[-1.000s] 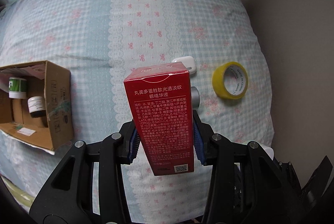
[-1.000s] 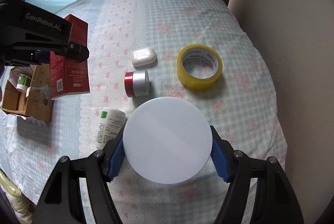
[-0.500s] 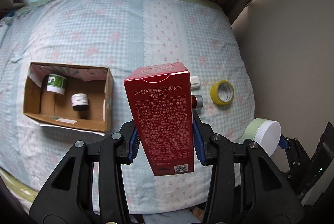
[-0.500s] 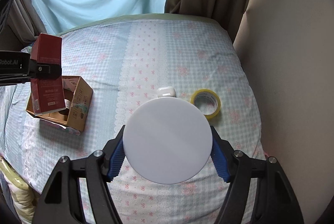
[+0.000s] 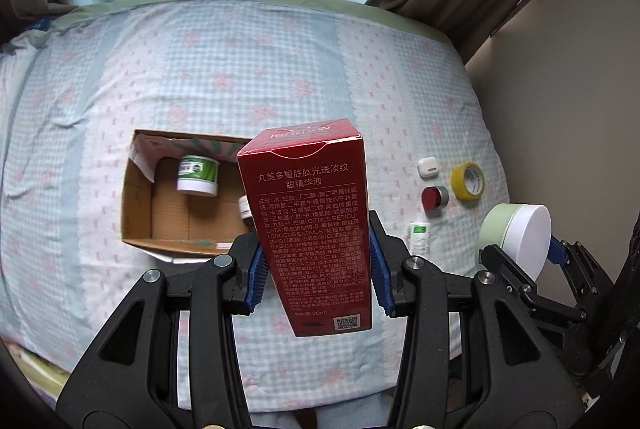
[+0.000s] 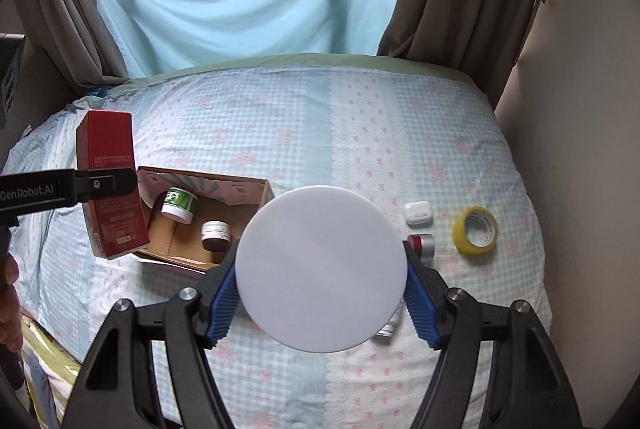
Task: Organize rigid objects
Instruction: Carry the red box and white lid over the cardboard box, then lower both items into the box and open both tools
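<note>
My left gripper [image 5: 318, 281] is shut on a tall red carton [image 5: 310, 225] and holds it high above the bed, over the near right part of an open cardboard box [image 5: 140, 205]. The carton also shows in the right wrist view [image 6: 110, 185]. My right gripper [image 6: 320, 289] is shut on a round jar with a white lid [image 6: 320, 263] and pale green body [image 5: 516, 237]. The box [image 6: 256, 193] holds a green-labelled jar [image 5: 198, 175] and a small dark jar [image 6: 216, 235].
On the bed's right lie a white earbud case [image 5: 428, 167], a red and silver cap [image 5: 435, 197], a yellow tape roll [image 5: 468, 184] and a small white bottle [image 5: 418, 237]. A wall stands at the right; curtains hang behind the bed.
Both grippers have risen and pulled back from the bed with their objects. The left gripper has shifted left, so the carton now hangs over the cardboard box.
</note>
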Available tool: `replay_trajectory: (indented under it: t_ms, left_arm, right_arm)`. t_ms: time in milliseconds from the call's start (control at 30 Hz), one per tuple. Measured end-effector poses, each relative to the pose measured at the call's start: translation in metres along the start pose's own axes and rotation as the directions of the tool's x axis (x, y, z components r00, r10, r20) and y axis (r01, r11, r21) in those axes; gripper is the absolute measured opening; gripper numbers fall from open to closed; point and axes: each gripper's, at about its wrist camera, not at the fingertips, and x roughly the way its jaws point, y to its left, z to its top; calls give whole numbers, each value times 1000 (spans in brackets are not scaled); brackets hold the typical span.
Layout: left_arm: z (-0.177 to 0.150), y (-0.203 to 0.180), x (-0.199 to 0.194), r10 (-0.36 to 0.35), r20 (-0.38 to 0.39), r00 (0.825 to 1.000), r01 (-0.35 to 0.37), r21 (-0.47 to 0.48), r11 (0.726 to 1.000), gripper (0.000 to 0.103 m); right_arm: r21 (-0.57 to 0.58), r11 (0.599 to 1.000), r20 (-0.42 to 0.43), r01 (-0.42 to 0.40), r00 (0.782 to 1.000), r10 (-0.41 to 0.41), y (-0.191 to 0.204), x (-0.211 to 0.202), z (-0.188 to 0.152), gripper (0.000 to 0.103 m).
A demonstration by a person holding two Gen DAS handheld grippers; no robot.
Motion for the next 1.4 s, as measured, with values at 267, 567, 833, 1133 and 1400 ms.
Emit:
replay_trajectory:
  t_ms: [267, 567, 833, 1133, 1400]
  left_arm:
    - [17, 100, 24, 28, -53, 998, -28, -7, 1000, 39]
    - [27, 170, 86, 76, -104, 992, -80, -35, 996, 39]
    - [19, 202, 154, 93, -164, 982, -101, -40, 994, 39]
    - [2, 207, 206, 91, -227, 970, -91, 11, 996, 39]
    - [1, 196, 218, 149, -238, 960, -127, 108, 986, 40]
  right_arm:
    - [11, 999, -54, -50, 997, 51, 91, 43, 6, 67]
    - [9, 993, -145, -122, 982, 122, 142, 127, 14, 67]
    - [-27, 991, -230, -131, 966, 121, 156, 212, 14, 67]
    - [6, 997, -296, -81, 952, 79, 148, 271, 15, 67]
    - [28, 989, -338, -144, 930, 145, 154, 292, 23, 67]
